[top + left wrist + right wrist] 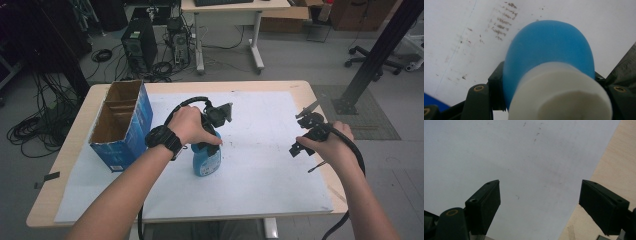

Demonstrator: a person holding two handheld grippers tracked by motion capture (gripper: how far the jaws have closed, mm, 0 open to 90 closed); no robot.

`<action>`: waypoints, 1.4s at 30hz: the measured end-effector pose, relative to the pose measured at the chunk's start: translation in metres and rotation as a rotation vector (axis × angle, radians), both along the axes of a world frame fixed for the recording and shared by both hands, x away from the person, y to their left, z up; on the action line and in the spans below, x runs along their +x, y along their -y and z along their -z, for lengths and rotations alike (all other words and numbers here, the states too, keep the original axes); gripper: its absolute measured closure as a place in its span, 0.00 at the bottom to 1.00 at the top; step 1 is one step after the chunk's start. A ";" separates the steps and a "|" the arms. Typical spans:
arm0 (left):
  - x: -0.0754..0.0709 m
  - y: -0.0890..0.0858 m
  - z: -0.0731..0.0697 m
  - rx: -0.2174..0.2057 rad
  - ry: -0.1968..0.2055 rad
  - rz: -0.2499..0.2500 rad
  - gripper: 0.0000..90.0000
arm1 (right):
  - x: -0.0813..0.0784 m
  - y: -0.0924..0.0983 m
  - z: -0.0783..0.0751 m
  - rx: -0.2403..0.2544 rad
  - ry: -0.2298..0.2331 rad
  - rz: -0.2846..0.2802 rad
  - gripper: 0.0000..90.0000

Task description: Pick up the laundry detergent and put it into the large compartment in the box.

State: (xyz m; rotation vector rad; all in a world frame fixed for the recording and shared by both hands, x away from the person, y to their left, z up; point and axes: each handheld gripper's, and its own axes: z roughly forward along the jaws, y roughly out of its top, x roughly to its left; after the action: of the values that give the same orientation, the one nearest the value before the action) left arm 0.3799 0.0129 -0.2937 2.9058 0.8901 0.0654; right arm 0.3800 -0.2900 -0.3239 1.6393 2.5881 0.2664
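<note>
The left tool (206,147) is clamped on the blue bottle (206,159), just under its white cap (560,92). The bottle stands upright on the white sheet (260,170), a bit left of the middle of the high view. The grip is high up on the smooth, round shoulder, so I think the bottle could slip down or swing like a bell if it is lifted fast. If the squeeze is crooked, the bottle could tip and roll.

The right tool (306,134) is at the right of the high view, above the sheet near its right edge. Its jaws stand wide apart with nothing between them.

To the left of the bottle is the open blue box (121,125), quite near. A move that way could bump its side wall, so the bottle should go up first. Between the two tools the sheet is bare, with lots of room. The far edge of the table (200,86) is well away from the bottle.
</note>
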 end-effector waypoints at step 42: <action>-0.002 -0.024 -0.097 -0.039 0.021 0.001 0.42 | 0.005 -0.016 -0.030 0.005 0.023 -0.018 0.19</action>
State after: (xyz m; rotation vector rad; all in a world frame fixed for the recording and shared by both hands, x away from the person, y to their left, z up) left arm 0.3784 0.0368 -0.1969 2.8638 0.8770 0.0773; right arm 0.3852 -0.2744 -0.2938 1.6056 2.5890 0.2908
